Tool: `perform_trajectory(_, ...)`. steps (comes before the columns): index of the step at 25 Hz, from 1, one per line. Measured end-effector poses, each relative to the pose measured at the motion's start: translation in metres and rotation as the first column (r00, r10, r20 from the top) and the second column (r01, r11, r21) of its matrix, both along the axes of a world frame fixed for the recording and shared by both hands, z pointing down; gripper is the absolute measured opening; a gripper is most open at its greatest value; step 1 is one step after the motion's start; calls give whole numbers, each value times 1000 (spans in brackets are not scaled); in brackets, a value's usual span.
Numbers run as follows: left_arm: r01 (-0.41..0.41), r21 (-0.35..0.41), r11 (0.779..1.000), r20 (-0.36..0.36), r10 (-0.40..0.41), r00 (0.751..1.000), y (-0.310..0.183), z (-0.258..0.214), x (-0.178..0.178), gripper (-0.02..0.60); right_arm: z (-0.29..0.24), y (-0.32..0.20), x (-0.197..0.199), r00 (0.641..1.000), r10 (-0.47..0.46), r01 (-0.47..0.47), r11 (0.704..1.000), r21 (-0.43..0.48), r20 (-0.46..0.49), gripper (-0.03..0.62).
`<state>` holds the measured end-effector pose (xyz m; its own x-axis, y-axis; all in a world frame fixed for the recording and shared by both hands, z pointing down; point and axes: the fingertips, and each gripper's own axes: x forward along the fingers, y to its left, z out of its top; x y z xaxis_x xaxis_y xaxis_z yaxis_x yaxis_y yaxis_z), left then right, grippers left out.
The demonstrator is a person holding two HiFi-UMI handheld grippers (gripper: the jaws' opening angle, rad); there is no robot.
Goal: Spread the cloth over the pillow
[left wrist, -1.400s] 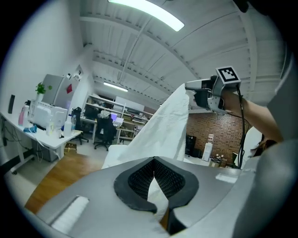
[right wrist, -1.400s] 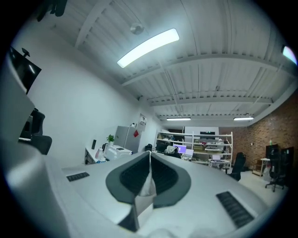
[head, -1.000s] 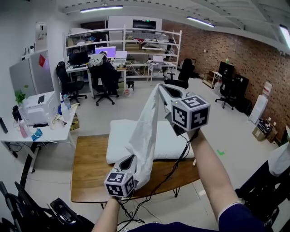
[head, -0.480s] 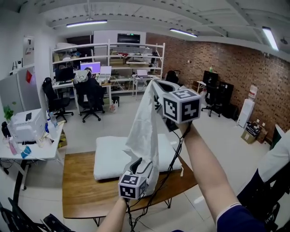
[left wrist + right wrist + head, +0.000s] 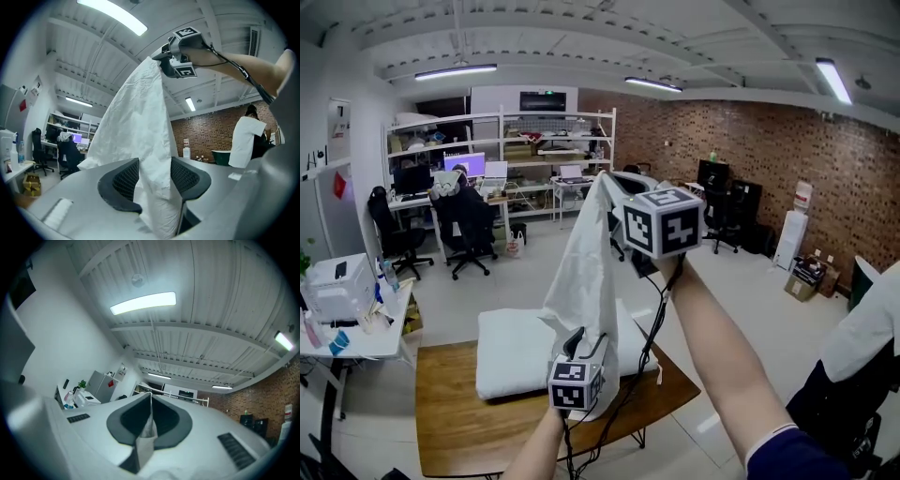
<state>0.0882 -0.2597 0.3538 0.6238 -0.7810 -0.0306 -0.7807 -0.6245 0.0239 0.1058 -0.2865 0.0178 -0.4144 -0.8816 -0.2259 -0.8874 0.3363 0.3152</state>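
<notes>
Above the brown wooden bench (image 5: 455,427), the right tool (image 5: 617,180) is held high at the end of an outstretched bare arm (image 5: 722,361). It is clenched on the top edge of a white, crinkled cloth (image 5: 581,272). In the right gripper view its two jaws meet, with a thin fold of white fabric pinched between them.

From that grip the cloth hangs down in one long, narrow drape to the left tool (image 5: 586,342), which sits much lower and closer to the person, over the near part of the bench. The left tool's jaws have just been opening. In the left gripper view they stand wide apart, and the lower part of the cloth falls loosely through the gap between the two dark ribbed pads (image 5: 123,179), brushing them without being squeezed.

A flat, white, rectangular pillow (image 5: 511,347) lies on the far half of the bench, behind and below the hanging cloth. Most of its top is bare, and the drape and the left tool hide its near right part. Whether the cloth's lower end touches the pillow cannot be told.

Further back are a red brick wall (image 5: 769,173), white shelving (image 5: 502,141) with screens, and black office chairs (image 5: 469,220). A person in a white top (image 5: 862,323) stands at the right edge.
</notes>
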Motion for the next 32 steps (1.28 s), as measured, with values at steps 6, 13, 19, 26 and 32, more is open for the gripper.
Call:
perform_trajectory(6,48,47,998,-14,-47,999,-7,-14,-23,25,0,1,20,1000,18,-18,1000,13,5,20)
perform_trajectory(13,22,80,997,6,-22,1000,-3,-27,-63,26,8,-7,54,997,72,-72,997,-5,42,18)
perform_trajectory(19,14,111,994,-16,-12,1000,10,-39,-89,44,14,-7,56,995,86,-86,996,-15,58,20)
perform_trajectory(26,101,100,990,17,-103,994,-1,-48,-114,14,13,-3,49,995,73,-72,997,-12,69,20)
perform_trajectory(32,166,88,982,-16,-166,986,-18,-73,-144,14,10,7,54,993,90,-90,996,-1,71,18)
